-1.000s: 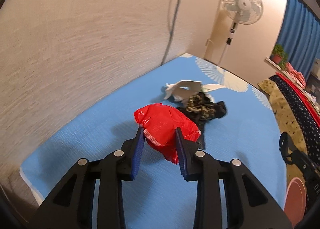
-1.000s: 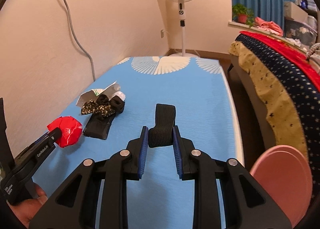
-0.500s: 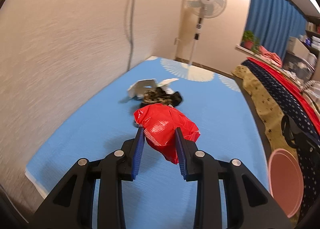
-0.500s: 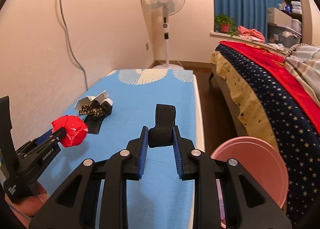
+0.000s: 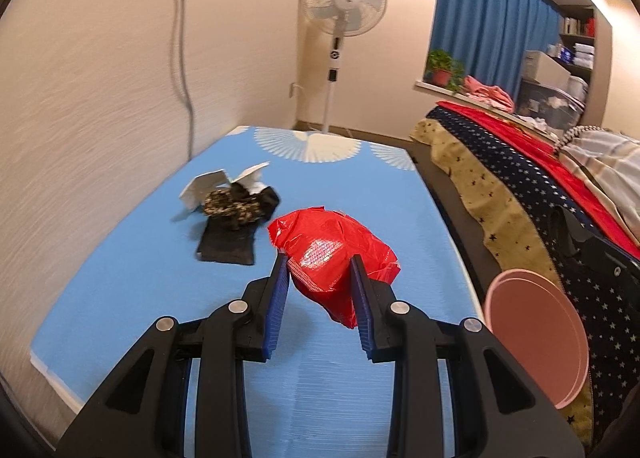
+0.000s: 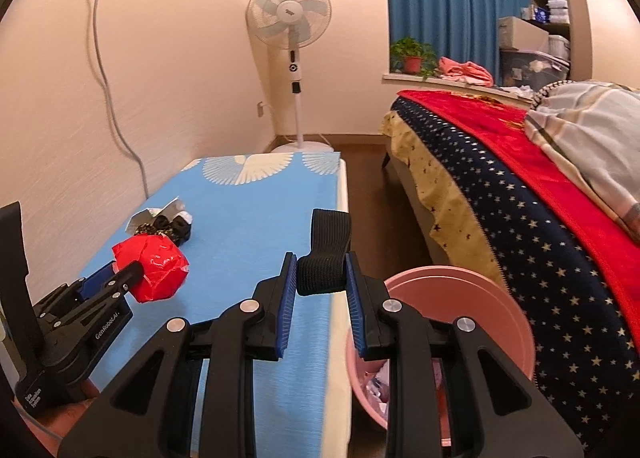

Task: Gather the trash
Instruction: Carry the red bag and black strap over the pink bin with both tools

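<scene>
Now we see our left gripper (image 5: 320,278) clamped on a crumpled red plastic bag (image 5: 334,254), held above the blue mat (image 5: 140,290); the bag's long axis slants from upper left to lower right, its loose end hanging below the pads. Our right gripper (image 6: 321,282) pinches a black ribbed band (image 6: 326,254) that stands upright, its long axis pointing away from us, near the mat's edge. Just right of it sits the pink bin (image 6: 480,298), with paper scraps inside.

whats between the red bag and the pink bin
Only bare blue mat and its edge separate the red bag from the pink bin, in the left wrist view.
</scene>
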